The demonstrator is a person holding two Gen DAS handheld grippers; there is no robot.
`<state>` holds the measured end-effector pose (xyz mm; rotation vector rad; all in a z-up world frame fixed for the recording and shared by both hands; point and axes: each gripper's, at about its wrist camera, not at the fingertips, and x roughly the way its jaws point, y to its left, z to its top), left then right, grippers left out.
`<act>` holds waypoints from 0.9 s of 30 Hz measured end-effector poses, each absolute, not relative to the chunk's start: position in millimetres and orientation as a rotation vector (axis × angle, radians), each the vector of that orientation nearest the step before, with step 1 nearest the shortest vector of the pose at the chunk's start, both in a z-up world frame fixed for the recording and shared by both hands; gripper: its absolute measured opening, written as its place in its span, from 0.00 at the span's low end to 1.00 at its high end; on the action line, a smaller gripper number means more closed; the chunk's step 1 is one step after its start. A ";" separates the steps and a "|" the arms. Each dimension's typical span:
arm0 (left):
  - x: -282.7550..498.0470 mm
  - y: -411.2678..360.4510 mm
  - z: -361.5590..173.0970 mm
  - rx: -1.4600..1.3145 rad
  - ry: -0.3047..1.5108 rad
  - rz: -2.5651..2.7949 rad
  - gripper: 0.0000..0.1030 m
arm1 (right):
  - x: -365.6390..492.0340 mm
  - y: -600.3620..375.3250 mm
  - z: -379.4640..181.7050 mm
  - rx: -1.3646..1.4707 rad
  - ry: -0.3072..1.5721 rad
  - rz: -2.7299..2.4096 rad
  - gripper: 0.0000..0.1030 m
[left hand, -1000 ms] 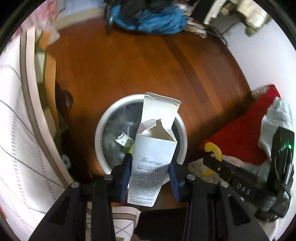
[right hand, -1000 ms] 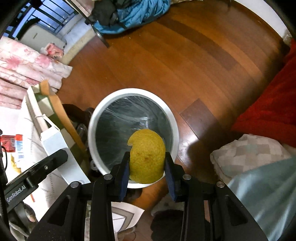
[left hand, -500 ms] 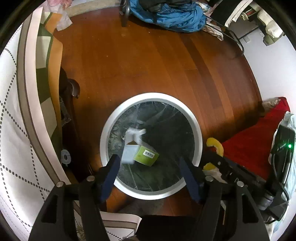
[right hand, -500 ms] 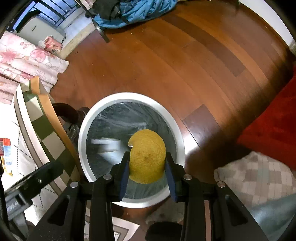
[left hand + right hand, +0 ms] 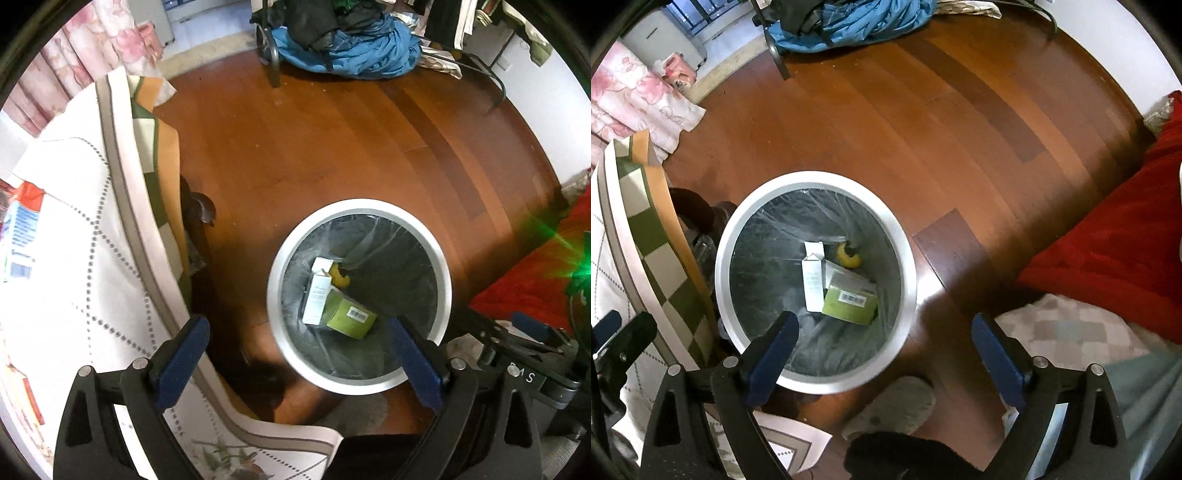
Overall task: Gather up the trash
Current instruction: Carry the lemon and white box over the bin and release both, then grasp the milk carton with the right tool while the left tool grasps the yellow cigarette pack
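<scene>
Inside the bin (image 5: pixel 908 266): white carton (image 5: pixel 812 280), green box (image 5: pixel 851 301) touching it at 4 o'clock, yellow peel (image 5: pixel 849 255) at 1. Both grippers' jaws wide, empty.

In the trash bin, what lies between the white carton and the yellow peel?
Inside the trash bin, nothing separate lies between them in the right wrist view: the white carton and yellow peel are divided only by bare liner, with the green box just below.

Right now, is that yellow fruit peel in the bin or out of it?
In. The peel lies at the bottom of the bin, beside the white box and green box. Both grippers are open, holding nothing.
</scene>
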<state>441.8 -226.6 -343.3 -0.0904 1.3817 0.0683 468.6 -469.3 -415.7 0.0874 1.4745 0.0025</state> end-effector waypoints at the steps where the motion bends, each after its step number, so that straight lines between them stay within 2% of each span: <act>1: 439.2 -226.7 -342.3 -0.083 1.380 0.071 0.96 | 465.1 -467.9 -413.1 0.075 1.475 0.002 0.93; 12: 422.9 -234.3 -319.9 -0.059 1.339 0.082 0.96 | 439.8 -464.9 -384.6 0.060 1.451 -0.001 0.93; 15: 418.4 -234.5 -310.3 -0.055 1.319 0.087 0.96 | 432.9 -467.7 -371.2 0.069 1.430 0.002 0.97; 27: 396.5 -221.5 -236.2 -0.065 1.176 0.102 0.96 | 405.2 -468.2 -277.3 0.115 1.280 0.028 0.97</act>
